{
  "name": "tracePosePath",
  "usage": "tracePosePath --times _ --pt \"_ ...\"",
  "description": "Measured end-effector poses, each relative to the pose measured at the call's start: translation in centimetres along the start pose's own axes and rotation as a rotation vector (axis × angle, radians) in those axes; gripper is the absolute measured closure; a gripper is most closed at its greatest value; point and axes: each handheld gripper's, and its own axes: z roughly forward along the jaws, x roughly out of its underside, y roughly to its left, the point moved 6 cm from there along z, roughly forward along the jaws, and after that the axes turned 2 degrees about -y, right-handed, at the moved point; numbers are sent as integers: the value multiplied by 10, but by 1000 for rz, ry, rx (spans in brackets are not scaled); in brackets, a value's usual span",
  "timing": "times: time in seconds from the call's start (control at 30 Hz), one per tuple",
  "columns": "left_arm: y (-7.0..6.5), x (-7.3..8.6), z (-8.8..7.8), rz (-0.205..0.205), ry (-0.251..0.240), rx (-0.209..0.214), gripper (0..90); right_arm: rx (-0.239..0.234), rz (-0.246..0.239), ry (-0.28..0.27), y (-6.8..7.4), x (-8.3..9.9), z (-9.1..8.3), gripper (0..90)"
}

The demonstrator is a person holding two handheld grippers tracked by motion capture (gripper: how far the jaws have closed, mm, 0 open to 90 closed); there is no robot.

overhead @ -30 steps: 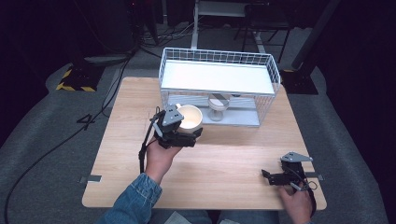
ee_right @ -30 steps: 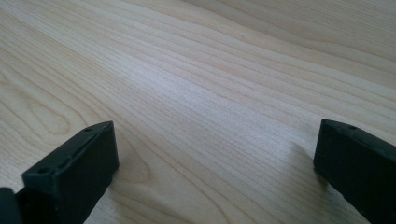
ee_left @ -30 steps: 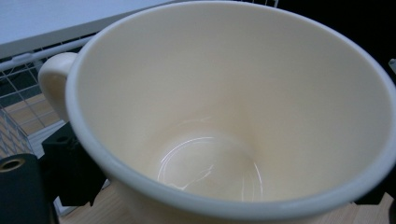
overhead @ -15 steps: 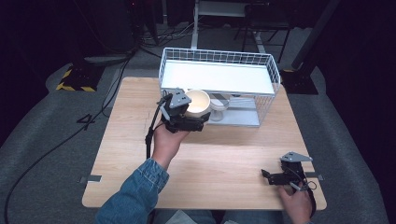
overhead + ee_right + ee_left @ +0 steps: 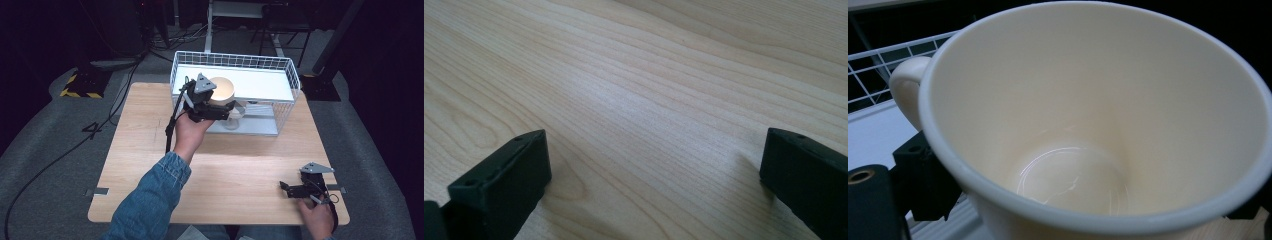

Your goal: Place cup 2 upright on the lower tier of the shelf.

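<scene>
Overhead, your left gripper (image 5: 220, 106) holds one cream ceramic cup (image 5: 220, 90) at the white wire basket (image 5: 287, 70), while your right gripper (image 5: 654, 185) gapes wide over the wooden desk (image 5: 649, 75).

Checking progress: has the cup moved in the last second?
Yes. The cup, held in the left tool, went from the table up to the wire rack's top shelf level.

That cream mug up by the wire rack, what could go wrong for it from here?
The left tongs hold the mug in the air by its sides; if it slips, it drops. It is close to the wire rack, so it could knock the rim. A second mug sits below, possibly in the way.
</scene>
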Motion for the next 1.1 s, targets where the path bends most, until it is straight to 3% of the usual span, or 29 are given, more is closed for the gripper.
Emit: tracePosePath --times 0.27,0.53,0.83,1.1 --pt "4 -13 18 -2 -5 -3 86 1 1 0 0 0 0 0" --pt "10 -20 40 -24 -17 -26 86 2 1 0 0 0 0 0" --pt "15 -30 62 -19 -13 -52 86 3 3 1 0 0 0 0" --pt "23 -36 85 -76 -16 -73 86 3 6 0 0 0 0 0"
